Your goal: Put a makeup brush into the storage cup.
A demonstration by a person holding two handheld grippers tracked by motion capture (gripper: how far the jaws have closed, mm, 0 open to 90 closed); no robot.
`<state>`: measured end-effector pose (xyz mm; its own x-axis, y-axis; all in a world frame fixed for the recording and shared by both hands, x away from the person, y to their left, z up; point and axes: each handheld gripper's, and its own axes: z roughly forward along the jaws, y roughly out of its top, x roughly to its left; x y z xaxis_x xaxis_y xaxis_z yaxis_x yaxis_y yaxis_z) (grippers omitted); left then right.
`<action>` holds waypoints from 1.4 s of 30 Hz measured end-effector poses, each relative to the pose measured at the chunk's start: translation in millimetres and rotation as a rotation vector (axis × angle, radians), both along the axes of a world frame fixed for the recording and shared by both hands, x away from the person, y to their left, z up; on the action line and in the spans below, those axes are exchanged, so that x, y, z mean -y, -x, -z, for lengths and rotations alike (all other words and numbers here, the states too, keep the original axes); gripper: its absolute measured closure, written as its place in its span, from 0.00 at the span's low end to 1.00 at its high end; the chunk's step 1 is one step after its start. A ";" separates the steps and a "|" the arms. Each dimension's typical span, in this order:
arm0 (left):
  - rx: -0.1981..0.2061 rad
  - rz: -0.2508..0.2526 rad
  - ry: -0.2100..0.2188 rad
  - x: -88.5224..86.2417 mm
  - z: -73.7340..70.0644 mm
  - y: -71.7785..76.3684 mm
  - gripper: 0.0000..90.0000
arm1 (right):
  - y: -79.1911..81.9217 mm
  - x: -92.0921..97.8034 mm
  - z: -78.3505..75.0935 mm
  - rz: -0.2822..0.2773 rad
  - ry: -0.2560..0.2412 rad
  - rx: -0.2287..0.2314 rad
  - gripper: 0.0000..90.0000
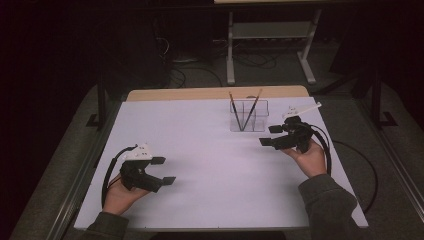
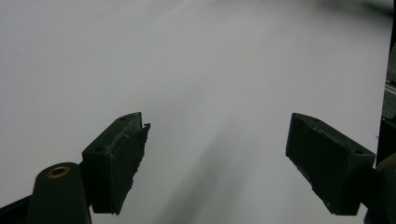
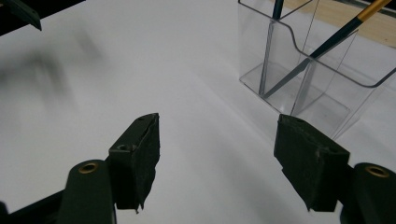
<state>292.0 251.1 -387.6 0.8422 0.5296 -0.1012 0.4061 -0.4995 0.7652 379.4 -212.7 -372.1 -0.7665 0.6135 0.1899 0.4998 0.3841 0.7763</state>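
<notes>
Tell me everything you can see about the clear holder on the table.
The clear holder looks like transparent plastic, box-shaped with thin inner walls dividing it into compartments and a dipped front rim. It stands upright on the white table near the far edge. Two pencils lean inside, crossing each other. The right gripper is beside it, open, not touching.

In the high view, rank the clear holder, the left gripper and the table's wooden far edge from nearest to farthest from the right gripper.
1. Clear holder: just left of the right gripper.
2. Wooden far edge: behind the holder.
3. Left gripper: near-left of the table.
</notes>
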 end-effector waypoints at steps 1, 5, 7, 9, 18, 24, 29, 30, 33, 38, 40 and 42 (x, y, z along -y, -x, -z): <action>0.005 -0.002 -0.007 0.0 0.0 -0.3 0.21 | 0.7 0.4 0.8 -0.002 0.002 -0.001 0.34; 0.010 -0.008 -0.005 -0.2 0.0 -0.9 0.21 | 5.4 1.0 3.3 0.003 -0.004 -0.007 0.33; 0.013 -0.008 -0.008 -1.2 -0.3 -1.4 0.21 | 7.0 1.6 5.3 -0.002 -0.003 0.001 0.33; 0.011 -0.019 0.004 -1.3 -0.3 -1.2 0.21 | 9.7 2.2 6.6 -0.001 -0.004 -0.005 0.33; 0.024 -0.029 0.009 -3.0 -1.5 -3.4 0.21 | 19.3 5.1 9.5 0.003 -0.017 0.002 0.33; 0.032 -0.042 0.011 -3.0 -1.6 -4.1 0.21 | 26.3 9.9 14.8 0.010 -0.021 0.004 0.33; 0.037 -0.052 0.015 -3.3 -2.4 -3.2 0.20 | 32.9 11.5 18.8 0.019 -0.017 -0.002 0.32; 0.038 -0.053 0.016 -3.2 -2.3 -3.0 0.20 | 33.9 11.2 19.0 0.021 -0.018 -0.003 0.32; 0.041 -0.056 0.014 -3.4 -2.3 -2.5 0.20 | 39.3 10.6 19.6 0.023 -0.017 0.010 0.32; 0.049 -0.066 0.023 -4.5 -2.4 -1.7 0.20 | 44.7 11.1 22.0 0.028 -0.020 0.018 0.31; 0.048 -0.069 0.022 -4.4 -2.0 -1.3 0.20 | 46.8 11.3 23.2 0.031 -0.023 0.007 0.30; 0.050 -0.067 0.019 -4.6 -1.7 -0.9 0.20 | 49.2 10.9 24.2 0.037 -0.029 0.016 0.30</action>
